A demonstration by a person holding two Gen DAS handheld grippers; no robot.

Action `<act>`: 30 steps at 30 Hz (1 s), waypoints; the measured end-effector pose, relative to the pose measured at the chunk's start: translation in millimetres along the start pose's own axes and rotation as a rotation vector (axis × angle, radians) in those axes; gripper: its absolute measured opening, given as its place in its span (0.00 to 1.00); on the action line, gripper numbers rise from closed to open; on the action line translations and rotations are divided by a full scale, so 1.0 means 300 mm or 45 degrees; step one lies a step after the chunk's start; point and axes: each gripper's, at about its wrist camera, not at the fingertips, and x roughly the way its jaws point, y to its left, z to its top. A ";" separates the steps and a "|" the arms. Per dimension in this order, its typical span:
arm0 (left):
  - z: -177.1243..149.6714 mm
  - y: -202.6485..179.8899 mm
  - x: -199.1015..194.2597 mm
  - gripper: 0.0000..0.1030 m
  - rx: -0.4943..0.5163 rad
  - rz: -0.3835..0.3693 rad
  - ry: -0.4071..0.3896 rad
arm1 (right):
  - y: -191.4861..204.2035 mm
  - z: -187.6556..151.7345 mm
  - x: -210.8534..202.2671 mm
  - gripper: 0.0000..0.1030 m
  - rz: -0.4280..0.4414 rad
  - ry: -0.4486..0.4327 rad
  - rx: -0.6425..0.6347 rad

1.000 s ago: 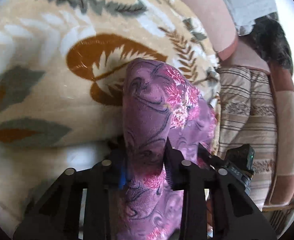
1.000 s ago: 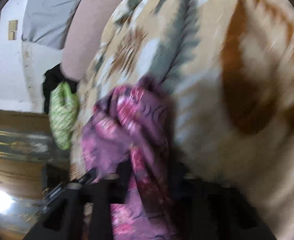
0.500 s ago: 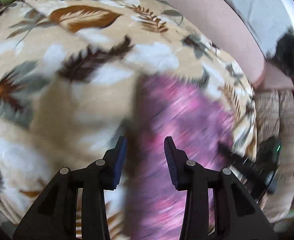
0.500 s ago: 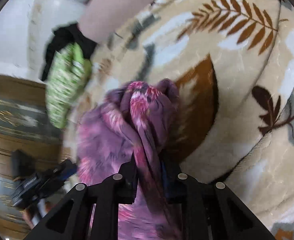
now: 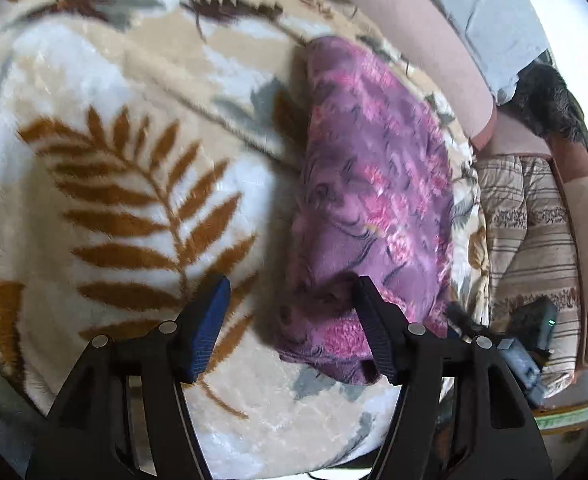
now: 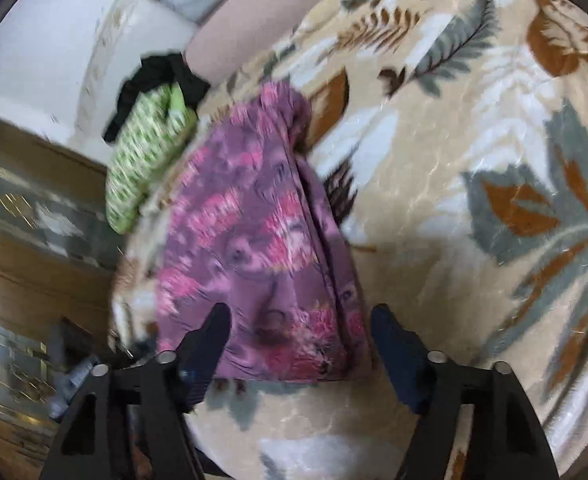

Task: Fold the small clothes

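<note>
A purple garment with pink flowers (image 5: 370,200) lies folded into a long strip on a beige blanket with leaf prints (image 5: 113,184). My left gripper (image 5: 289,292) is open and empty just above the strip's near end, its right finger over the cloth edge. In the right wrist view the same garment (image 6: 261,256) lies flat with a fold line along its right side. My right gripper (image 6: 300,320) is open and empty, with its fingers either side of the garment's near end.
A green patterned cloth (image 6: 145,152) and a black cloth (image 6: 161,76) lie at the blanket's far edge. A striped cushion (image 5: 534,240) and pink sofa back (image 5: 414,40) border the blanket. A wooden floor (image 6: 33,260) lies beyond the blanket's edge.
Both grippers were shut on the purple garment and held it up. The left opened first, then the right. The garment now lies flat on the blanket and both grippers are free of it.
</note>
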 end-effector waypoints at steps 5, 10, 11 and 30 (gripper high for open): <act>-0.031 -0.043 0.008 0.62 0.093 0.060 -0.007 | 0.003 -0.038 -0.038 0.12 -0.134 -0.056 -0.083; -0.044 -0.038 0.009 0.62 0.087 0.046 0.005 | 0.008 -0.062 -0.099 0.10 -0.140 -0.126 -0.108; -0.047 -0.045 0.013 0.62 0.102 0.067 -0.001 | 0.012 -0.056 -0.106 0.10 -0.146 -0.134 -0.111; -0.107 -0.100 0.045 0.55 0.323 0.312 -0.076 | -0.030 -0.047 -0.092 0.31 -0.166 -0.097 0.028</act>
